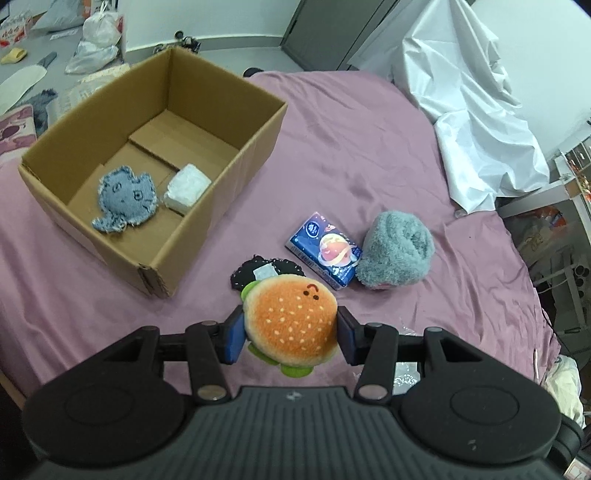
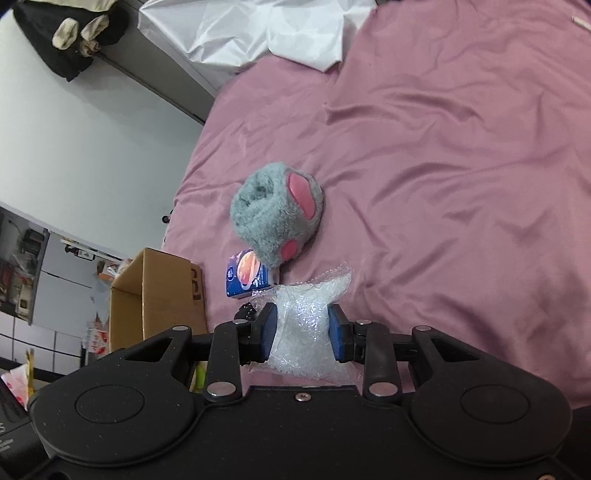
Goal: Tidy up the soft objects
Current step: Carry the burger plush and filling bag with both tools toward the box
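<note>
My left gripper (image 1: 290,334) is shut on a plush hamburger toy (image 1: 290,321), held above the pink bedsheet (image 1: 369,147). An open cardboard box (image 1: 155,155) lies to the left; inside are a denim patch toy (image 1: 123,199) and a white packet (image 1: 186,188). A black knit item (image 1: 258,271), a blue tissue pack (image 1: 325,249) and a grey fluffy paw plush (image 1: 397,251) lie on the sheet ahead. My right gripper (image 2: 301,334) is shut on a clear bag of glittery filler (image 2: 303,328). The paw plush (image 2: 277,218), the tissue pack (image 2: 247,275) and the box (image 2: 155,295) show beyond it.
A crumpled white plastic sheet (image 1: 472,99) covers the bed's far right; it also shows in the right wrist view (image 2: 251,29). Cluttered floor with bags (image 1: 96,40) lies beyond the box. The bed edge drops off at the right, near shelving (image 1: 565,221).
</note>
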Action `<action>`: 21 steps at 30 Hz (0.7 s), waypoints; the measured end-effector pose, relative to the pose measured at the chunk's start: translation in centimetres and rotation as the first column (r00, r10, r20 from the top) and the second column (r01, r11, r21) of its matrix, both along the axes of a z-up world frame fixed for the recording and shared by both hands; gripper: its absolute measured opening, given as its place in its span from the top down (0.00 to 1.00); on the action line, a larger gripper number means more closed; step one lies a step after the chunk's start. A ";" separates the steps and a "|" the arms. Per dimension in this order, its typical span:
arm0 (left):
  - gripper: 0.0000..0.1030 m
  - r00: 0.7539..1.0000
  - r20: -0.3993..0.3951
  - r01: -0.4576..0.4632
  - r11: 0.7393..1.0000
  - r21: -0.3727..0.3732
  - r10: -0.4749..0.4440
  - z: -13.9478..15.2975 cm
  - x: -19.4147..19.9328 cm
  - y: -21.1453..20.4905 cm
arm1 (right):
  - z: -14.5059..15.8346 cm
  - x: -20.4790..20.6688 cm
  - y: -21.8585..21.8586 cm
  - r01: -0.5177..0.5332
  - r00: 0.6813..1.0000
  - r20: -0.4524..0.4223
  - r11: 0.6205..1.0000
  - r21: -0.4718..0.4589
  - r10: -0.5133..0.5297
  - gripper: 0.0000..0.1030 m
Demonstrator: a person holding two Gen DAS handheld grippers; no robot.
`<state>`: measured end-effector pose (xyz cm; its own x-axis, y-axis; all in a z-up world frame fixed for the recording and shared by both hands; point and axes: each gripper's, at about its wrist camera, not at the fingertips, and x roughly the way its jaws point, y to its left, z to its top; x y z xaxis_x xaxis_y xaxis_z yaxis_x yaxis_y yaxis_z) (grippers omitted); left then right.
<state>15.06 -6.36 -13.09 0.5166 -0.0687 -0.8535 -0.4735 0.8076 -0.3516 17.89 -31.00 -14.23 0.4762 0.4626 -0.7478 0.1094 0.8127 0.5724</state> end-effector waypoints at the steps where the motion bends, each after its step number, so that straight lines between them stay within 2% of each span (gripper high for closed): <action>1: 0.52 1.000 0.004 0.004 1.000 0.006 -0.004 0.2 -0.2 0.0 | 0.3 -0.2 0.1 -0.005 1.000 0.008 1.000 -0.006 0.005 0.71; 21: 0.52 0.992 0.084 0.083 0.990 0.115 -0.092 4.6 -3.1 2.8 | 5.2 -3.1 2.2 -0.003 0.991 0.136 0.999 -0.043 0.009 0.71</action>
<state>11.96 -3.61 -8.47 0.5871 -0.0244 -0.8091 -0.3700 0.8809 -0.2951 14.79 -28.83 -9.07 0.5719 0.4350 -0.6955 0.0278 0.8371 0.5463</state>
